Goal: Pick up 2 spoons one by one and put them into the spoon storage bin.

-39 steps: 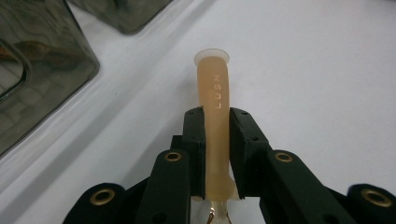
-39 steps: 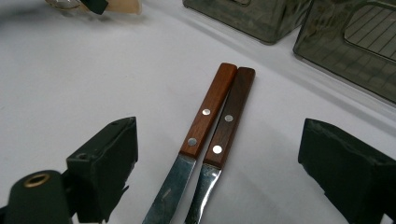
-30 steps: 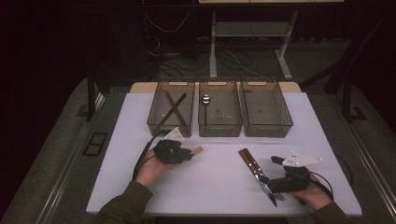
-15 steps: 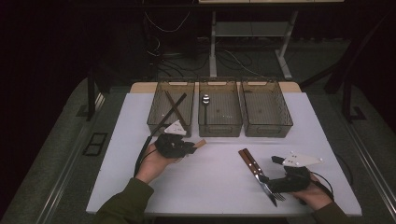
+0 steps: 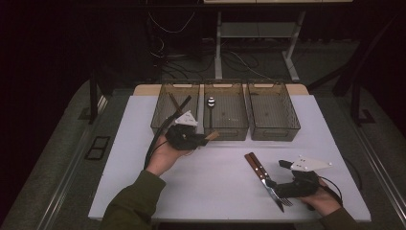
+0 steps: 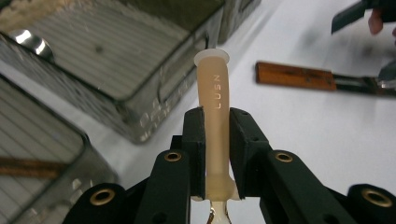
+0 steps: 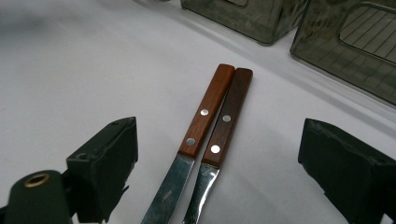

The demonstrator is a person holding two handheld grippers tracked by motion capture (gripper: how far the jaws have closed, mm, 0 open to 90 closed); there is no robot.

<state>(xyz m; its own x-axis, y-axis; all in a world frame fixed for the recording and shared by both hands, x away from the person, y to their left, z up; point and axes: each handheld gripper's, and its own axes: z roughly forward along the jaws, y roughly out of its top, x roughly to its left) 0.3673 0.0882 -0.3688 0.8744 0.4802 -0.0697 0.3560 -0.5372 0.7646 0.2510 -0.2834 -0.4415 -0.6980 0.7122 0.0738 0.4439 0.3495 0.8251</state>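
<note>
Between the left gripper's (image 6: 217, 154) closed jaws, clamped mid-handle: a pale plastic utensil handle (image 6: 214, 100), light, stiff, smooth, likely slippery. Just ahead, brown bins (image 6: 140, 84). Beyond the right gripper's (image 7: 224, 168) wide-open, empty jaws: two wood-handled utensils (image 7: 217, 116), best gripped at the handles.

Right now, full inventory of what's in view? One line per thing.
Bins: 3, smoky clear, side by side at the table's far edge.
Sticks: 2, dark, crossed in the left bin.
Spoon: 1, silver, in the middle bin.
Wood-handled cutlery: 2, brown handles with steel rivets, side by side on the table.
Cream handle: 1, translucent, marked LUSN, clamped in the left gripper.
Table: 1, white.
Left gripper: black, shut on the handle, near the middle bin.
Right gripper: black, jaws open either side of the cutlery.
Hands: 2, green sleeves.
</note>
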